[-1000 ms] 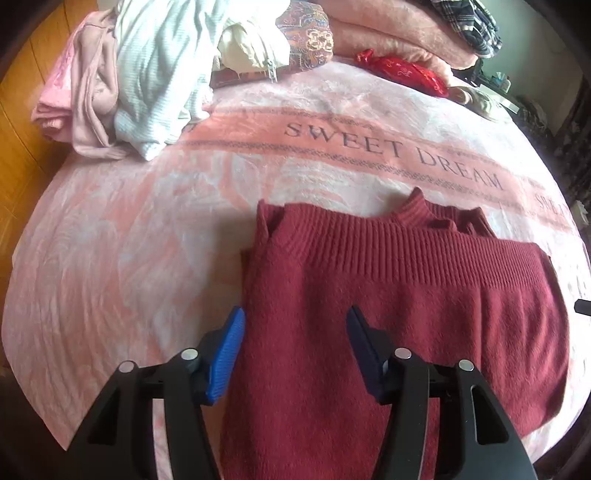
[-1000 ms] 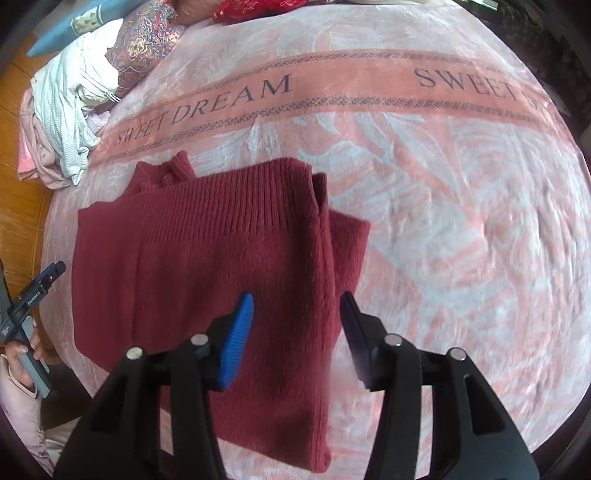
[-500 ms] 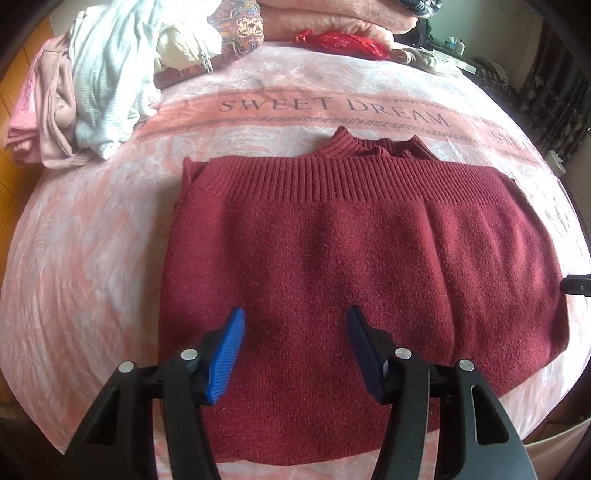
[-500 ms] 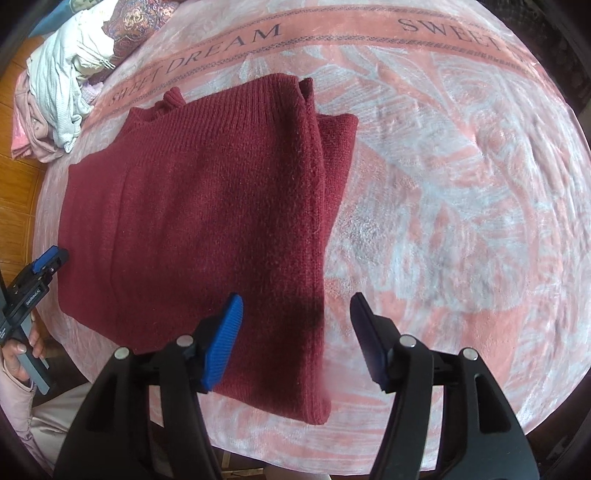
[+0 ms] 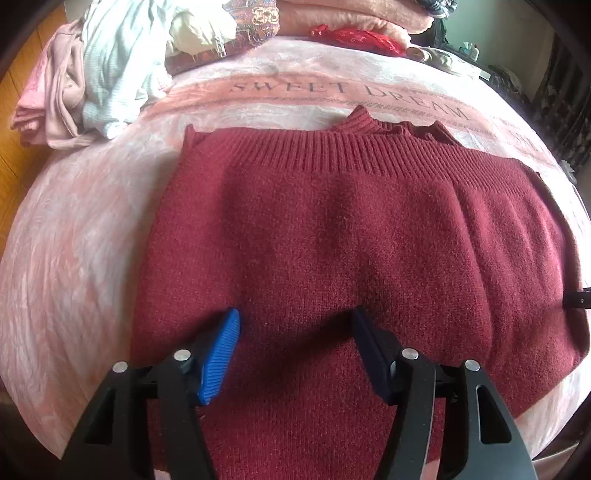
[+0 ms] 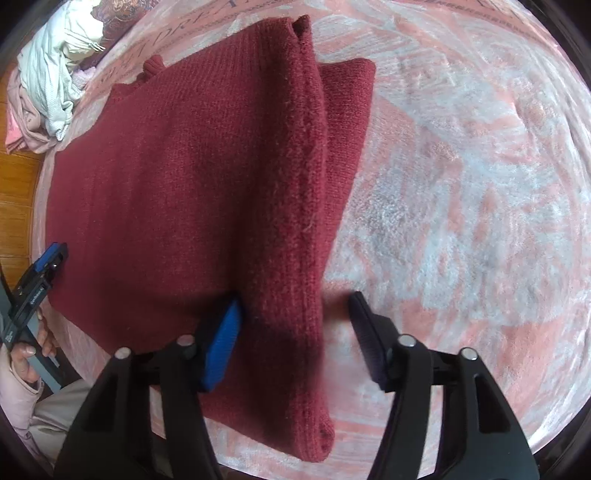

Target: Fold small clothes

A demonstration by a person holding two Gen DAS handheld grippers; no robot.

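Note:
A dark red knit sweater (image 5: 332,236) lies folded flat on the pink bed cover (image 5: 74,240), ribbed hem toward the far side. My left gripper (image 5: 293,350) is open and empty, low over the sweater's near middle. In the right wrist view the sweater (image 6: 184,184) fills the left half, with its thick folded right edge running down the middle. My right gripper (image 6: 293,332) is open with its jaws on either side of that folded edge near the front corner. The left gripper (image 6: 40,277) shows at the far left of that view, held by a hand.
A pile of pale blue and pink clothes (image 5: 92,74) sits at the far left corner of the bed. Patterned and red cushions (image 5: 351,35) and pink blankets lie along the back. Wooden floor (image 6: 14,206) shows past the bed's left edge.
Both grippers have moved forward and lower toward the sweater. The right gripper now straddles the folded right edge; the left sits over the sweater's middle. Both stay open.

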